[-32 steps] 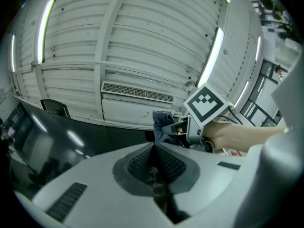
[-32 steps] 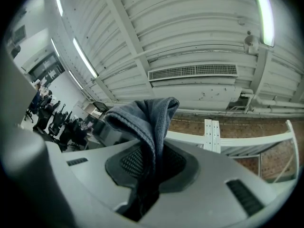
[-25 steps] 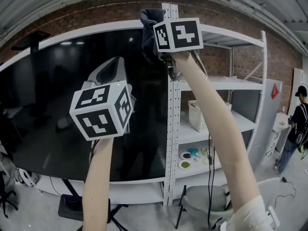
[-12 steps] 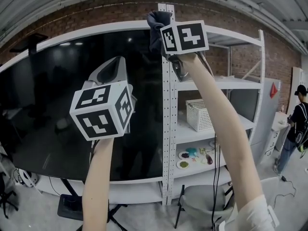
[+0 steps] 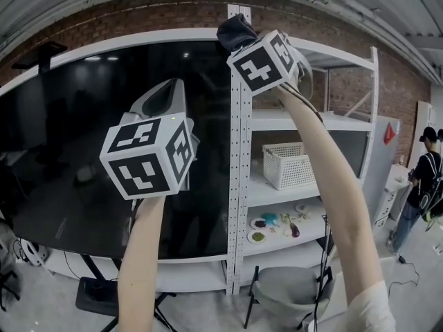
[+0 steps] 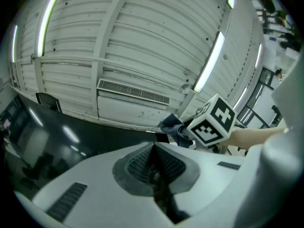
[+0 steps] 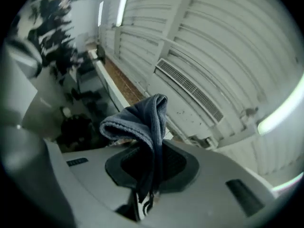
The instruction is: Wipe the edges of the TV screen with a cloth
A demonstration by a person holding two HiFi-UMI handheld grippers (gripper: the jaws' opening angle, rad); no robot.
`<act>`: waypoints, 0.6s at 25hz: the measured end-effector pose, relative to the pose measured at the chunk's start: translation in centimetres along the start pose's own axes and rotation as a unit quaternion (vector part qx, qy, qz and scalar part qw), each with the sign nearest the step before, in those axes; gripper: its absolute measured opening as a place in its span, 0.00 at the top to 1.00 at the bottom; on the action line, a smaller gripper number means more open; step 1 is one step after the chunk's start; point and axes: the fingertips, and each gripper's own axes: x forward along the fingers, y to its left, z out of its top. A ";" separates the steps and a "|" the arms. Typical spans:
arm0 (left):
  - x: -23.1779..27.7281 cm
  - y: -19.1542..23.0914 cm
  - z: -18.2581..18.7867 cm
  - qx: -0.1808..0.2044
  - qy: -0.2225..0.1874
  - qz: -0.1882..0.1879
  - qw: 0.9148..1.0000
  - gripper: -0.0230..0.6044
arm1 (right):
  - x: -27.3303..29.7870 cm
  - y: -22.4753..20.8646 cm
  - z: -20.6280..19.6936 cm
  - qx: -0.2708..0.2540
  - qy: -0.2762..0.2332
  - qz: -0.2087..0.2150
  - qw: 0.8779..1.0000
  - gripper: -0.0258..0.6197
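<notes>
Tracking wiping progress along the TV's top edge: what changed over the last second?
The right gripper, jaws shut on the cloth, moved right along the top edge of the TV to the corner by the shelf upright, and twisted. The left gripper stayed raised, jaws shut and empty.

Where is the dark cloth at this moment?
In the head view, the cloth is at the upper centre, pinched in the right gripper, at the top right corner of the TV screen, next to the white shelf post.

Bunched blue cloth, at black TV screen corner
</notes>
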 end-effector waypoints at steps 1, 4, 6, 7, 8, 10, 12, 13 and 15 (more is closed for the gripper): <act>0.1 -0.2 -0.1 -0.001 0.000 -0.001 1.000 0.94 | -0.1 0.0 0.0 -0.046 0.003 -0.015 0.999 0.86; 0.3 -1.0 -0.3 -0.001 0.003 -0.006 1.000 0.94 | -0.5 0.8 -0.4 -0.113 0.012 -0.025 0.993 0.86; 0.5 -1.6 -0.4 0.000 0.006 -0.010 1.000 0.94 | -0.6 1.3 -0.6 -0.125 0.012 -0.022 0.992 0.86; 0.5 -1.9 -0.4 0.001 0.007 -0.011 1.000 0.94 | -0.6 1.6 -0.8 -0.132 0.010 -0.020 0.991 0.86; 0.5 -2.1 -0.4 0.002 0.008 -0.012 1.000 0.94 | -0.5 1.9 -1.0 -0.141 0.008 -0.016 0.990 0.86; 0.5 -2.3 -0.4 0.003 0.009 -0.011 1.000 0.94 | -0.3 2.5 -1.5 -0.158 0.006 -0.007 0.987 0.86; 0.3 -2.1 -0.6 0.001 0.012 -0.008 1.000 0.94 | -0.4 3.1 -1.7 -0.182 0.005 -0.005 0.983 0.86; 0.2 -1.9 -0.7 -0.001 0.014 -0.006 1.000 0.94 | -0.5 3.5 -1.7 -0.196 0.003 -0.006 0.981 0.86; -0.1 -1.6 -1.1 -0.005 0.018 -0.003 1.000 0.94 | -0.6 4.4 -1.6 -0.223 -0.002 -0.008 0.975 0.86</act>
